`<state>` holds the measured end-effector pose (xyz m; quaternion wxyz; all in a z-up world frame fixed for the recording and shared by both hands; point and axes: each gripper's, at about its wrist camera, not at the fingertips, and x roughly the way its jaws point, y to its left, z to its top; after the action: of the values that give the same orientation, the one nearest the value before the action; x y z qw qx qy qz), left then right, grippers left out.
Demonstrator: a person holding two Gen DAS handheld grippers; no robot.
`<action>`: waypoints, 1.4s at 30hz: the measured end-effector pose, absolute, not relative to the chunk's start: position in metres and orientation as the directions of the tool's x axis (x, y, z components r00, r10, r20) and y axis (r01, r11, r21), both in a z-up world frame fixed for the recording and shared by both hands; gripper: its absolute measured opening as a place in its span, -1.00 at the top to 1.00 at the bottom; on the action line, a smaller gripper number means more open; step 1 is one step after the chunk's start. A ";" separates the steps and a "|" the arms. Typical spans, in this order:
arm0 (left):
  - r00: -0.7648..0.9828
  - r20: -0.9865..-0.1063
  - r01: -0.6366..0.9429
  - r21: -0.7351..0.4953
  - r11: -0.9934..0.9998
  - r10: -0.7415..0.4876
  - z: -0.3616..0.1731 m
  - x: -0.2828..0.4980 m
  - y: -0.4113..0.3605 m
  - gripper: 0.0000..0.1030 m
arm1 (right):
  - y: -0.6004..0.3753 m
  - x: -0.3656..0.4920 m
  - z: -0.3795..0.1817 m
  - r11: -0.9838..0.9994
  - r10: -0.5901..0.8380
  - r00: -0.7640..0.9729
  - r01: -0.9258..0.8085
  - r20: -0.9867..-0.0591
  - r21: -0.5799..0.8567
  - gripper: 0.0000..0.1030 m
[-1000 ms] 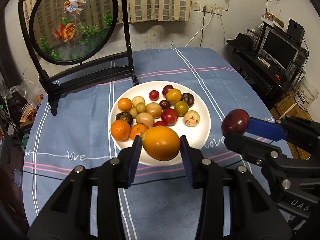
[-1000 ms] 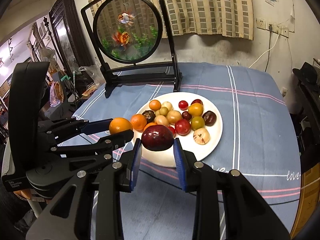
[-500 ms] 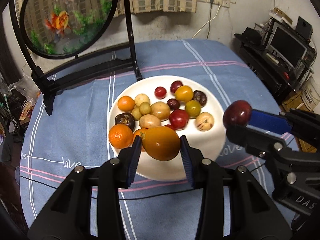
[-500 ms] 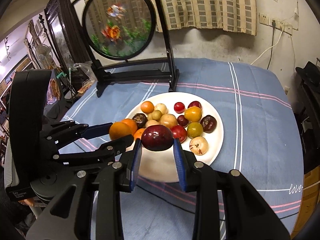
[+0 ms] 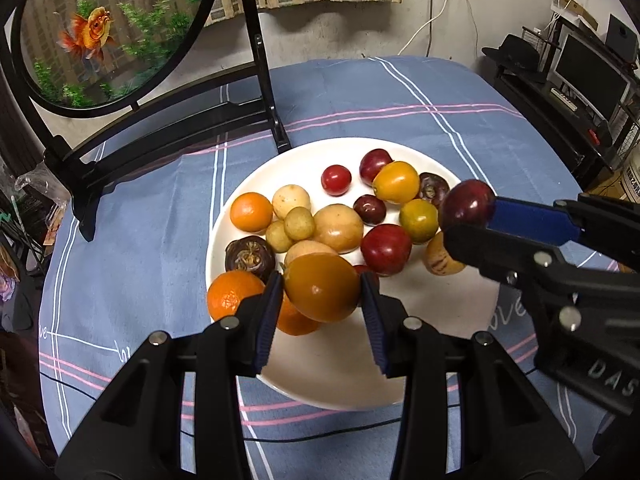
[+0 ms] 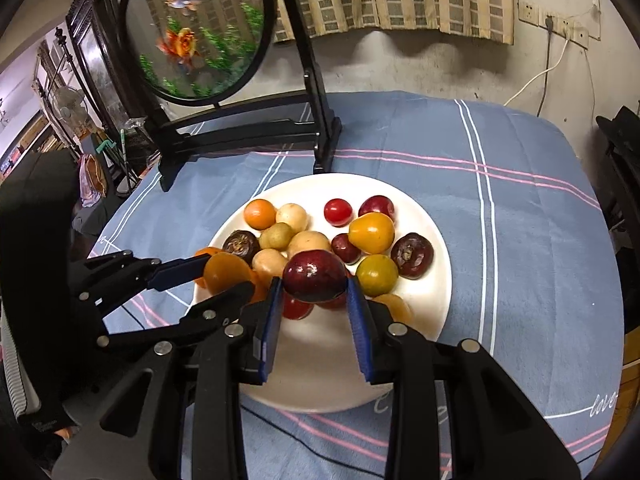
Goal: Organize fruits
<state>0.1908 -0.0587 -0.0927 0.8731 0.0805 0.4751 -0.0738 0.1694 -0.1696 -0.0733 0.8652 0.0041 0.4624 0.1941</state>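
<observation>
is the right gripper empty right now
No, the right gripper is shut on a dark red fruit, held between its blue pads above the white plate.

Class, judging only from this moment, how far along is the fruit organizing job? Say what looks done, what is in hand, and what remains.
Done: many fruits already lie on the white plate. In hand: the left gripper is shut on an orange fruit, and the right gripper is shut on a dark red fruit, both above the plate. Left: set both fruits down and release them.
</observation>
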 end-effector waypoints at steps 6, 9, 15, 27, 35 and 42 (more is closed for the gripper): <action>0.538 -0.842 0.200 0.079 0.977 -0.042 -0.098 0.194 -0.058 0.19 | -0.167 0.180 -0.084 0.932 0.310 0.465 -0.319 -0.829 0.170 0.26; 0.557 -0.830 0.188 0.095 0.978 -0.027 -0.097 0.193 -0.059 -0.26 | -0.171 0.184 -0.086 0.931 0.328 0.450 -0.302 -0.831 0.204 0.14; 0.560 -0.828 0.176 0.089 0.980 -0.025 -0.092 0.190 -0.057 -0.36 | -0.179 0.177 -0.074 0.930 0.344 0.487 -0.293 -0.803 0.221 -0.27; 0.678 -0.735 0.137 0.102 0.985 -0.018 -0.035 0.154 -0.050 -0.75 | -0.206 0.119 -0.044 0.918 0.397 0.546 -0.251 -0.738 0.308 -0.27; 0.754 -0.656 0.143 0.107 0.984 -0.038 0.011 0.123 -0.055 -0.89 | -0.194 0.080 -0.014 0.918 0.395 0.598 -0.291 -0.698 0.270 -0.27; 0.745 -0.662 0.091 -0.019 0.996 -0.081 0.025 0.110 -0.039 -0.96 | -0.194 0.060 0.000 0.920 0.391 0.632 -0.291 -0.670 0.263 -0.29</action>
<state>0.1105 -0.0387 0.0250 0.9341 0.0072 0.3540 -0.0460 0.0604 -0.1939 0.0003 0.9008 0.0651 0.3853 0.1892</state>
